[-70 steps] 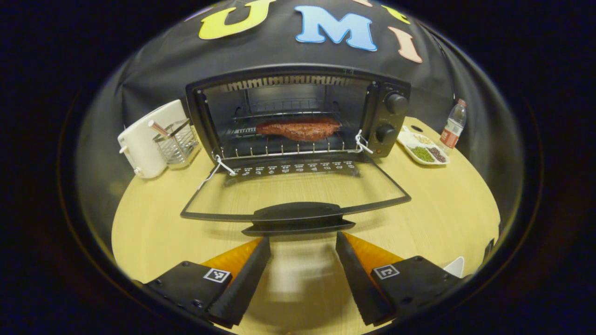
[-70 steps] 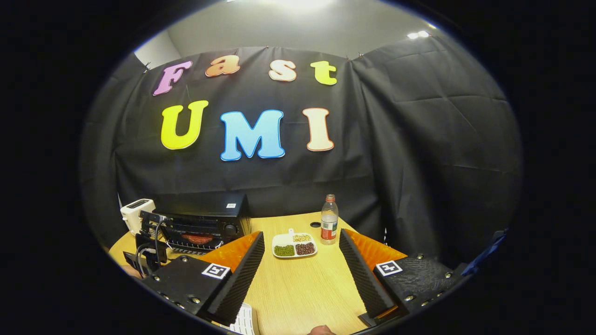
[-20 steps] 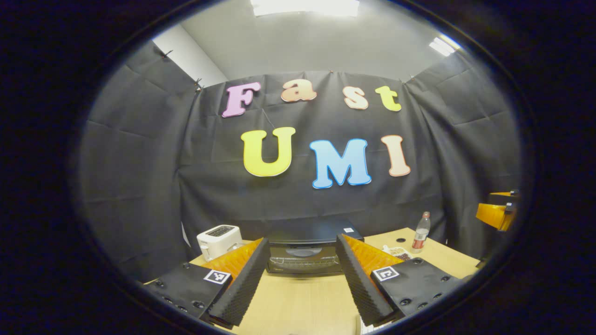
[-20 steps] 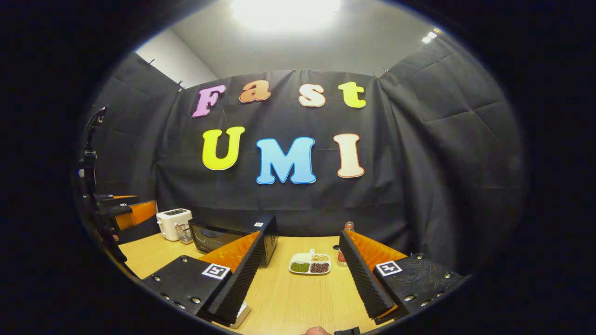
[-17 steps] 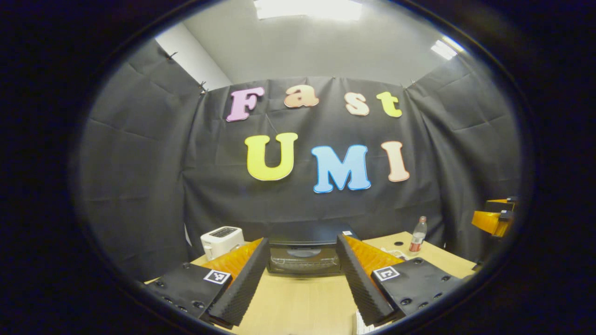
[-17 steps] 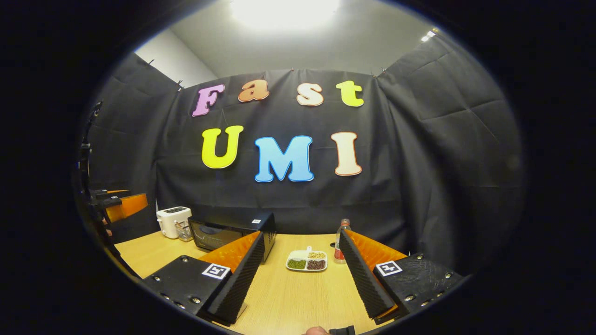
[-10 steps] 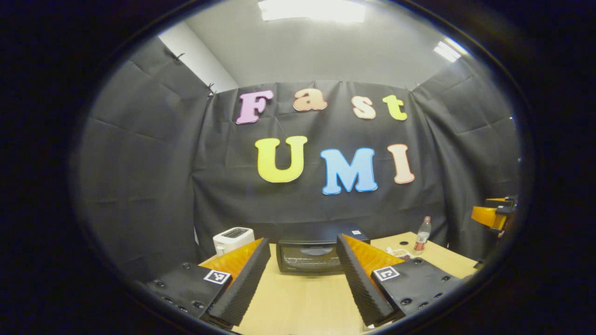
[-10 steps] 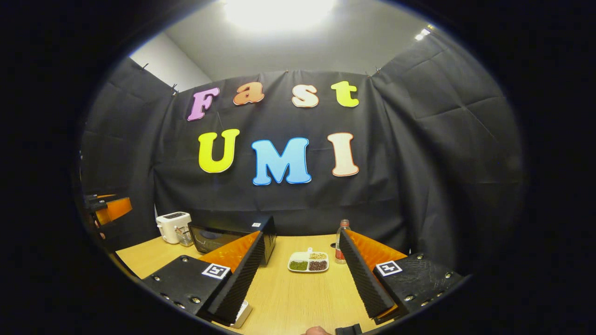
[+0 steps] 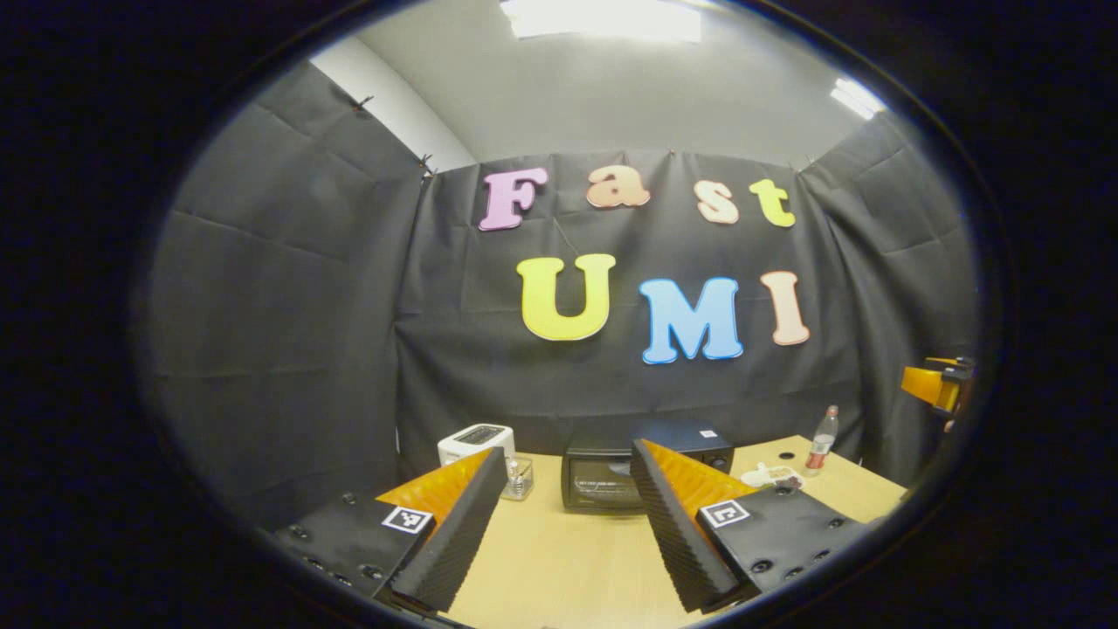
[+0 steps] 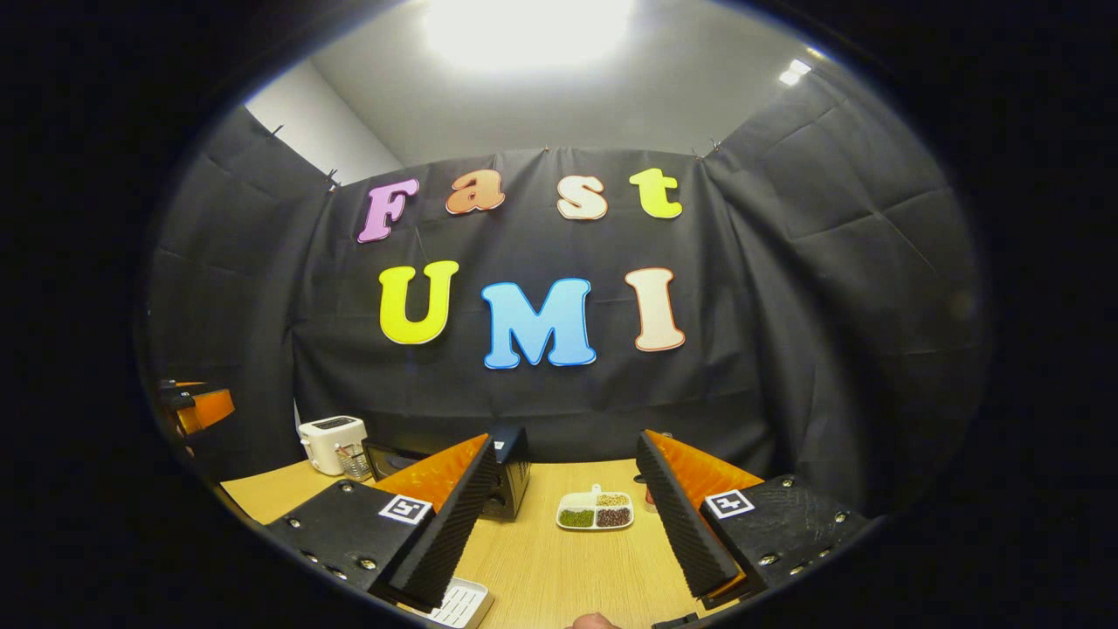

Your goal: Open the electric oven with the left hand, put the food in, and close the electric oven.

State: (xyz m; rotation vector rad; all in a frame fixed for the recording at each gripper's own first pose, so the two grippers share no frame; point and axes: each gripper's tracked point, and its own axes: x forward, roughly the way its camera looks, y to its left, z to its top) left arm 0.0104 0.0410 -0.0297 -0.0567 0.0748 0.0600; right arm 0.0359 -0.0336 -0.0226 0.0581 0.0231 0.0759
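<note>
Both grippers are seen held back from the work, well apart from the electric oven (image 9: 642, 472), which stands at the far side of the wooden table (image 9: 568, 559) against the booth's dark wall. The oven's door appears to be shut, its dark glass front facing the room; the food cannot be made out behind the glass at this range, so it is only judged, not seen, to be inside. The left gripper (image 9: 568, 533) is shown with its jaws spread wide and nothing between them, and the right gripper (image 10: 563, 533) is likewise released and empty. A white toaster (image 9: 476, 441) and a small wire rack (image 9: 518, 479) are placed just beside the oven on one side; a divided dish of beans (image 10: 596, 511) and a bottle (image 9: 819, 430) are set on the other. A white slotted object (image 10: 458, 603) is glimpsed at the table's near edge under the right gripper. With the door closed and both tools empty and withdrawn, the task is judged to be all but finished, with nothing evidently left to be done.
</note>
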